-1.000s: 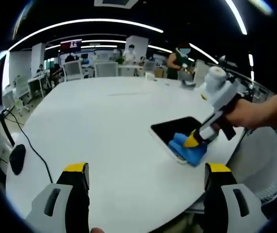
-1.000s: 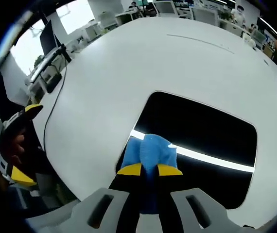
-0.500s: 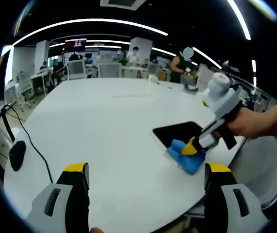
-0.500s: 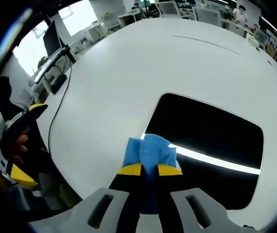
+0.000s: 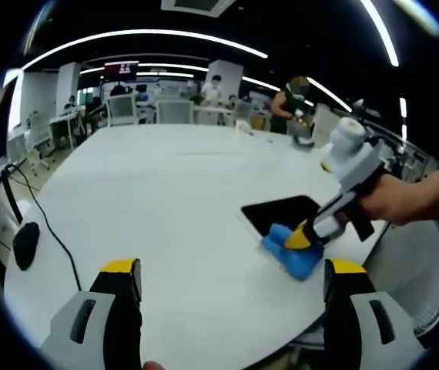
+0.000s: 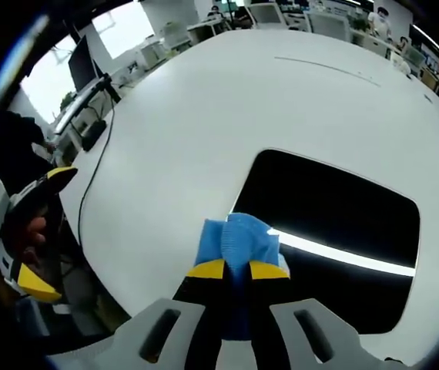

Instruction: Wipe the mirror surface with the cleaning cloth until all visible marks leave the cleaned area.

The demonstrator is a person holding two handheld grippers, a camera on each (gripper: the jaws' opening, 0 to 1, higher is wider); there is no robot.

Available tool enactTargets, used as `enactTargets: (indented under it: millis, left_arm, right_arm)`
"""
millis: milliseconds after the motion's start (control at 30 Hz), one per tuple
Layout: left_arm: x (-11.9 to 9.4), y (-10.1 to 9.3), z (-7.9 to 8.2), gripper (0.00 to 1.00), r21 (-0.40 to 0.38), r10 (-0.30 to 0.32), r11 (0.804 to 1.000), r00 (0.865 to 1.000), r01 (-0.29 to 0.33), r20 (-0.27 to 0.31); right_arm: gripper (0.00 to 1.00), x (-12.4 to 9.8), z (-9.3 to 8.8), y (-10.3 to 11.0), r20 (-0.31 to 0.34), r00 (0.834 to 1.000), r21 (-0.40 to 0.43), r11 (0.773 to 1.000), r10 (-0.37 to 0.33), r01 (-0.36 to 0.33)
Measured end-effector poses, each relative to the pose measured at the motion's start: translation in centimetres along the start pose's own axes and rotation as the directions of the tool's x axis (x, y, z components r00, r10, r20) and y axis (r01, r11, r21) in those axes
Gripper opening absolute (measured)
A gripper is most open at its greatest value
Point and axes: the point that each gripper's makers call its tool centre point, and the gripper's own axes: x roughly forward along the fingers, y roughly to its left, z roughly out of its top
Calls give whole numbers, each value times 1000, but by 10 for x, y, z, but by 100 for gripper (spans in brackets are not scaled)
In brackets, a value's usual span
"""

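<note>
1. On the far left of the left gripper view, a black mouse with its cable is seen lying on the white table.
2. Along the bottom of that view, the left gripper is seen with its yellow-tipped jaws spread wide apart; nothing is held between them, and they hang above the table's near part.
3. Right of centre in the same view, the mirror is seen as a dark rectangle lying flat on the table near its right edge.
4. At the mirror's near corner, the blue cloth is pressed down by the right gripper, which is held by a hand entering from the right.
5. At the left edge of the right gripper view, the left gripper is seen in a hand, beyond the table's edge.
6. At the bottom centre of that view, the right gripper is shown with its jaws pinched tight on the cloth, which bunches up just ahead of the yellow tips.
7. Under the cloth, the mirror's near left corner is covered; part of the cloth lies over the mirror's edge onto the table.
8. Across the mirror to the right, a bright reflected strip is seen on the dark surface; whether marks are present on it cannot be told.
</note>
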Motion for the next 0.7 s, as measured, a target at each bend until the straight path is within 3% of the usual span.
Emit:
enactTargets:
  millis: [700]
  left_arm:
    - [-1, 5, 4, 97, -66, 6, 998, 1000, -4, 29]
  right_arm:
    - [3, 10, 24, -13, -2, 1000, -10, 1000, -12, 12]
